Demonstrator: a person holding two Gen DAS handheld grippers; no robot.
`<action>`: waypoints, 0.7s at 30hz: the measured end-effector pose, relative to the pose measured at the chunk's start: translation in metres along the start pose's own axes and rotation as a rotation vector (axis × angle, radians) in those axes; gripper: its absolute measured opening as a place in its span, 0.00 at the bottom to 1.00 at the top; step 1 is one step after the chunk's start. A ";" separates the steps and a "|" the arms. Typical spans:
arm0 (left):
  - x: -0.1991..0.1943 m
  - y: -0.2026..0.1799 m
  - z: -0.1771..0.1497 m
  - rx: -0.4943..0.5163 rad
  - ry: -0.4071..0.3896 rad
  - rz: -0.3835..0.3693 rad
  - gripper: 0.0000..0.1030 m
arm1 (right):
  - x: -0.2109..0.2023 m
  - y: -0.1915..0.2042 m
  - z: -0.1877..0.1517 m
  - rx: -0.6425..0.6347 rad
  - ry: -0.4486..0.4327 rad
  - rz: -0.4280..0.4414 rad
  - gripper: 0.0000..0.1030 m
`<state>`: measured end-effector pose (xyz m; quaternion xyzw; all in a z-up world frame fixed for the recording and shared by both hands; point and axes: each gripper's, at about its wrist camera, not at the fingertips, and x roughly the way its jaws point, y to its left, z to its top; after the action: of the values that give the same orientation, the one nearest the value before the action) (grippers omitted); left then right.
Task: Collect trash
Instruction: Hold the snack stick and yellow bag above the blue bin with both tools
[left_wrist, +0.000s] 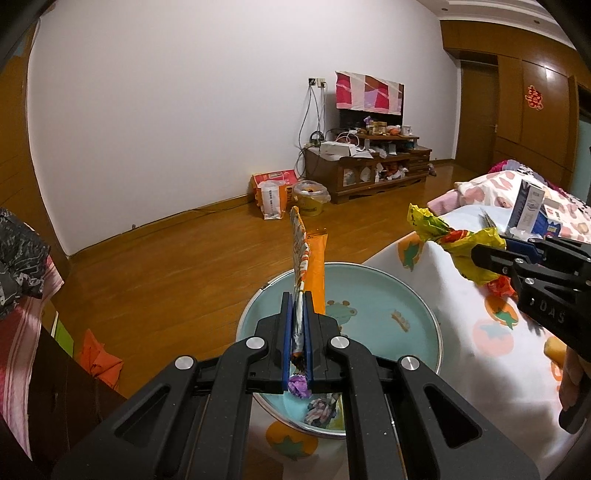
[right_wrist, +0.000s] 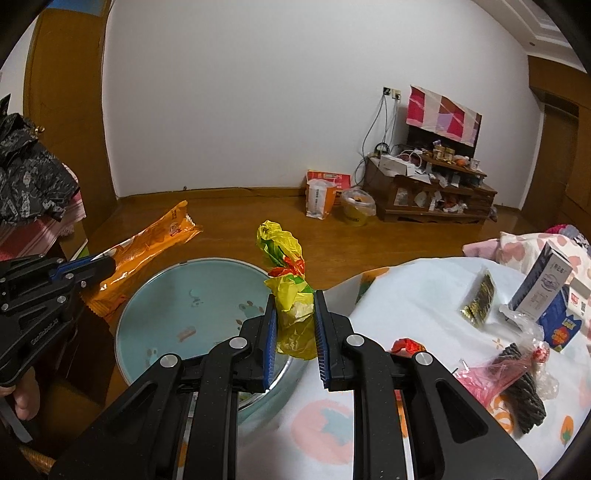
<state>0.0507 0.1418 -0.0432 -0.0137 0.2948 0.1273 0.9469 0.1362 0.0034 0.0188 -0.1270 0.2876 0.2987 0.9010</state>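
Observation:
My left gripper (left_wrist: 296, 295) is shut on a long orange snack wrapper (left_wrist: 312, 254) that stands up over a light-blue basin (left_wrist: 388, 291); a purple scrap sits at the back of the jaws. In the right wrist view the left gripper (right_wrist: 107, 264) holds the orange wrapper (right_wrist: 147, 247) out over the basin's (right_wrist: 207, 280) left rim. My right gripper (right_wrist: 294, 297) is shut on a crumpled yellow wrapper (right_wrist: 284, 258) above the basin's right rim. From the left wrist view the right gripper (left_wrist: 476, 254) and its yellow wrapper (left_wrist: 436, 229) hang at the right. A few scraps lie in the basin.
A white tomato-print cloth (right_wrist: 406, 295) to the right carries a carton (right_wrist: 543, 284), a dark packet (right_wrist: 478, 295), a pink bag (right_wrist: 498, 376) and a red wrapper (right_wrist: 406, 345). A yellow lined bin (right_wrist: 356, 206) and a TV stand (right_wrist: 436, 199) stand by the far wall. Dark furniture (left_wrist: 55, 369) is at left.

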 end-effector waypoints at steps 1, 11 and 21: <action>0.000 0.001 0.000 -0.001 0.001 0.001 0.05 | 0.000 0.000 0.000 -0.001 0.000 0.002 0.18; 0.001 0.003 -0.001 -0.006 0.006 0.004 0.05 | 0.003 0.007 0.001 -0.012 0.004 0.011 0.18; 0.001 0.004 -0.002 -0.007 0.006 0.005 0.05 | 0.003 0.014 0.004 -0.025 0.005 0.019 0.19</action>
<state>0.0491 0.1458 -0.0453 -0.0166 0.2970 0.1307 0.9458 0.1312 0.0179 0.0190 -0.1362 0.2873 0.3106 0.8958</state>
